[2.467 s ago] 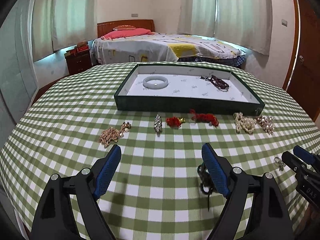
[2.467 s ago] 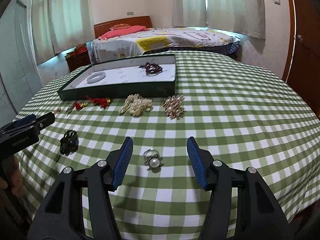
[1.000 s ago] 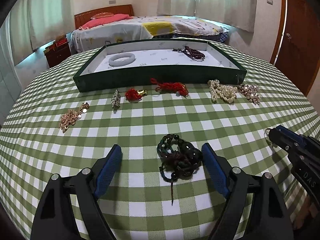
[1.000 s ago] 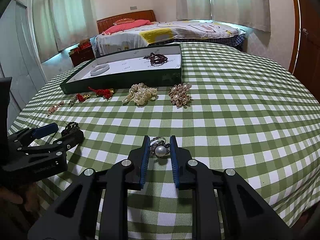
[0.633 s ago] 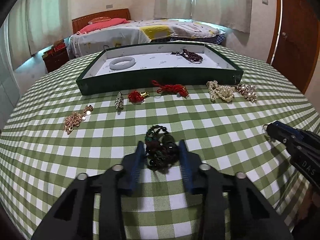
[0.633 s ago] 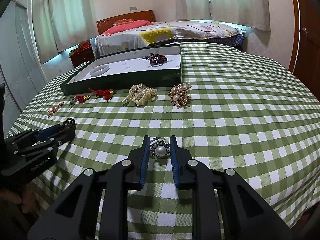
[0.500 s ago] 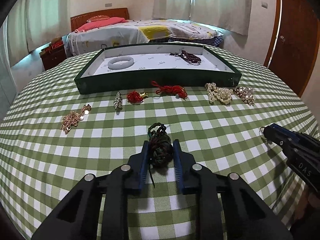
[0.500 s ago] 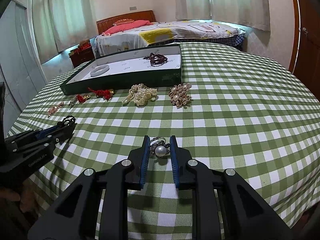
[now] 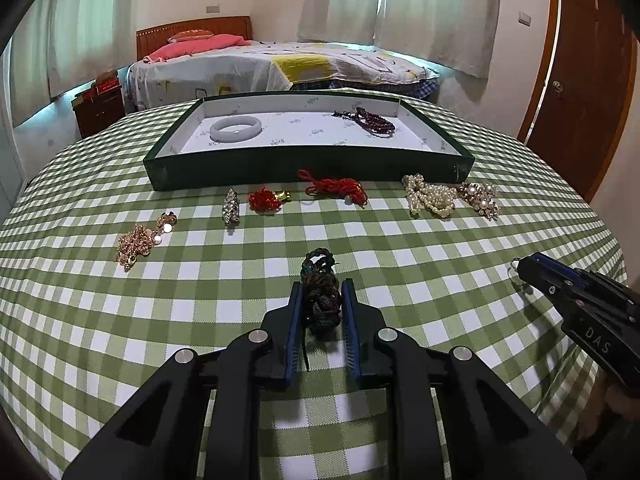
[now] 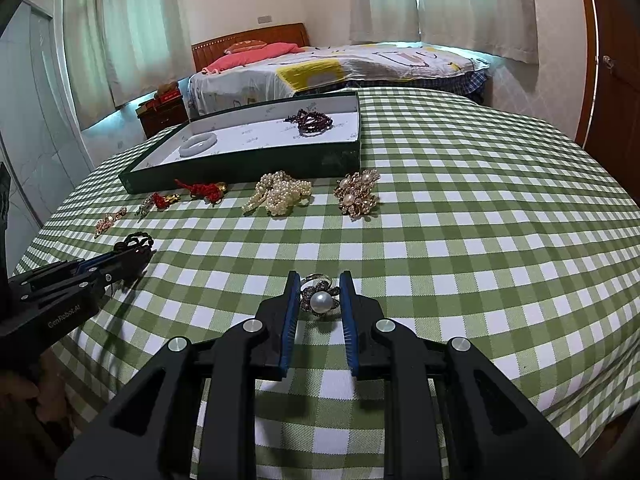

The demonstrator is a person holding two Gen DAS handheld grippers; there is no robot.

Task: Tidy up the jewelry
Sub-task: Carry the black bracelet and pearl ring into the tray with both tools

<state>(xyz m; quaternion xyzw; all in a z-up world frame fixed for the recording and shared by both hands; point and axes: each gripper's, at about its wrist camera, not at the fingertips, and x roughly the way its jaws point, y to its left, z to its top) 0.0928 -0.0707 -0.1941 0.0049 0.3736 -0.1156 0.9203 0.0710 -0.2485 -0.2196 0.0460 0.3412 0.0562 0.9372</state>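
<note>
While my left gripper (image 9: 321,309) closes on the dark braided cord bracelet (image 9: 320,296) and my right gripper (image 10: 319,300) pinches the pearl flower ring (image 10: 320,299), I should lift both slowly towards the green tray (image 9: 280,166)

Woven checked tablecloth (image 9: 160,312), glossy pearl ring (image 10: 321,300), matt green tray (image 9: 280,166)

A bed (image 9: 280,68) with a pink pillow (image 9: 192,46), a wooden door (image 9: 580,92), pale curtains (image 9: 400,4).

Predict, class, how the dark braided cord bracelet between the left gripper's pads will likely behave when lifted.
The dark cord bracelet is bunched, so probably floppy and sagging. A loose tail hangs between the closing left gripper, so it may dangle. It looks light.
</note>
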